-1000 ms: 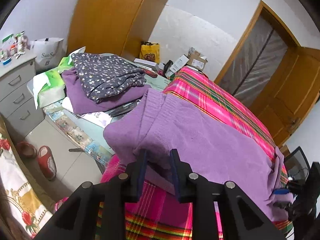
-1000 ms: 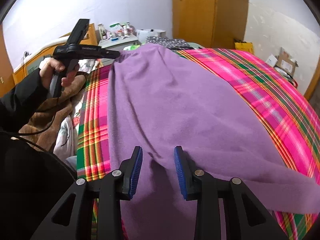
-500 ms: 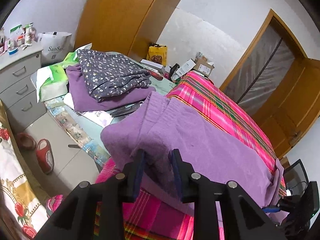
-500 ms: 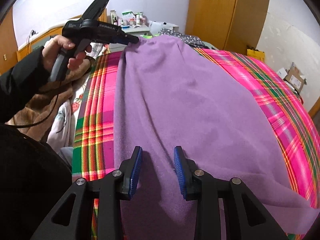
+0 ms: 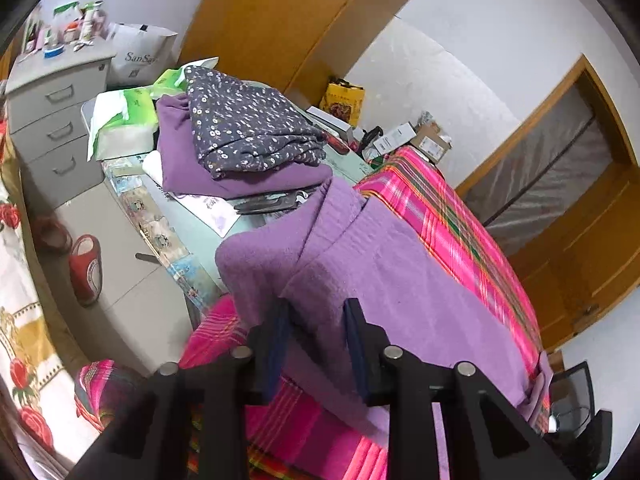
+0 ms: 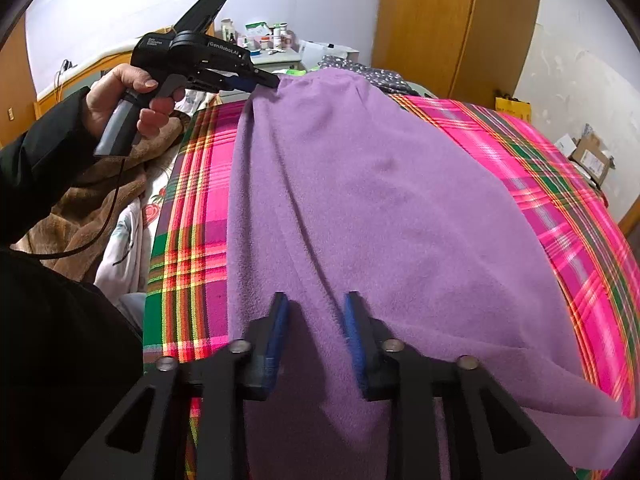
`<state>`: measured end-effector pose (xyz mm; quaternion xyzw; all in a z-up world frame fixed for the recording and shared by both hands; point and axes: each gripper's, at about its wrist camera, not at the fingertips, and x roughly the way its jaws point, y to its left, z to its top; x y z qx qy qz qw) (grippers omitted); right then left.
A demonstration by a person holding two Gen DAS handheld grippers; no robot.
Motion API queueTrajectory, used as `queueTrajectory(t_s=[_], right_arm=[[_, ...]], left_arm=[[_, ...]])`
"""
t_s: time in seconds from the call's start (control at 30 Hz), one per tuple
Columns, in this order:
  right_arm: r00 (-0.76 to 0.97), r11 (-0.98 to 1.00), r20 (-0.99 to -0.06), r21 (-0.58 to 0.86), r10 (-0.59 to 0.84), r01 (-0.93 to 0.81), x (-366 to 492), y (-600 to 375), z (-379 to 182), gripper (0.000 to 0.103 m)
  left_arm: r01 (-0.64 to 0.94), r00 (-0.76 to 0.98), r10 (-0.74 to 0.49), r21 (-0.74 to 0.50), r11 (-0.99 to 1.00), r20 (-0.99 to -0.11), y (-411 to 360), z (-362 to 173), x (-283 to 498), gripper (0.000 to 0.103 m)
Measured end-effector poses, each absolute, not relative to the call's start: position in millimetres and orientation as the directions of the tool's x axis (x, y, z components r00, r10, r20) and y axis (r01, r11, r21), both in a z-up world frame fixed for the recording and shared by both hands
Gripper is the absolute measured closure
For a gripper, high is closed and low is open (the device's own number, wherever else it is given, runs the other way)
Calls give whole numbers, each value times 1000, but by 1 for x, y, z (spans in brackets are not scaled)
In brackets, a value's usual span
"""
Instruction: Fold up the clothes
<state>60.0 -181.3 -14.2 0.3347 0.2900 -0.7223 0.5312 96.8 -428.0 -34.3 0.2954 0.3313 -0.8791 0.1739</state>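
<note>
Purple fleece garment stretched between my two grippers on the plaid bed

Purple fleece garment point(image 6: 380, 200) is what I have at both ends. My right gripper point(image 6: 316, 312) sits low at the near end; cloth runs between its blue pads point(image 6: 278, 320), yet a clear gap shows between them, so I cannot tell whether they pinch anything. My left gripper point(image 5: 316, 316) is at the far end, where a raised ridge of fleece passes between its pads point(image 5: 280, 328); the gap there looks just as wide, so I cannot say if it grips or merely straddles the fold. From the right wrist view, my left hand point(image 6: 128, 100) holds that tool with its tip touching the garment's far edge.

Outward from there, the garment lies lengthwise along the pink plaid blanket point(image 6: 560, 184), mostly flat, with shallow creases running its length and one corner draped off the near right edge. Beyond the far end, a stack of folded clothes point(image 5: 248, 136) rests on a side table point(image 5: 200, 224).

To do this step well, I judge both ends need an even, firm hold with equal tension, so the creases pull out and the edges line up before any fold is laid
</note>
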Motion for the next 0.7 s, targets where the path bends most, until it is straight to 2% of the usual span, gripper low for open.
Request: queueTrajectory(t_s=[0.03,0.07,0.13,0.57,0.7], right_arm=[[-215,-271,-791,-65,-573,960,60,-181,-14,92],[-219,-274,-790,-67,-573,959,60,-181,-13,96],[-227,-279,-787,-72,-574,957,61,-180,-12,98],[-240,-251,-721,-94,-650,963,79,-187,25,100],[-198,-212,-752,-79,-629,974,87,-200,10,100]], left_arm=[[502,-767,-112,-482,-718,-632,-428,-33,97,86],[502,-769,-115,-483,-717,-629,-428,-31,96,87],[503,-773,-119,-487,-714,-623,-428,-28,96,91],[446,-834,-156,-481,-755,-529,-446,14,99,93],[479,-800,-147,-473,-739,-582,-459,-10,97,93]])
